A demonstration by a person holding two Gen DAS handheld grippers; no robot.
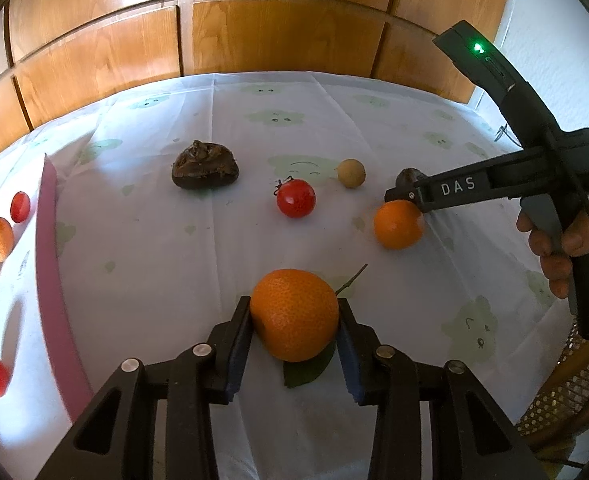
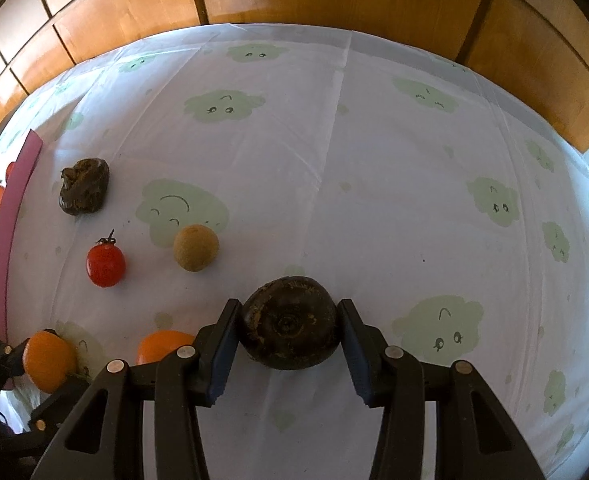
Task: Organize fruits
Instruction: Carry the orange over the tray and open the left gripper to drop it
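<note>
The left gripper point(image 1: 294, 322) has its two fingers part way open with an orange point(image 1: 294, 314) between them, and the pads look snug on its round sides. A green leaf point(image 1: 306, 372) lies under it. The orange looks firm but a bit squashy, so a soft squeeze at its widest part is best. Beyond these fingers sits a red tomato point(image 1: 295, 199). The right gripper point(image 2: 289, 330) holds a dark brown fruit point(image 2: 289, 322) the same way. It looks wrinkly and soft, so it could bruise.
</note>
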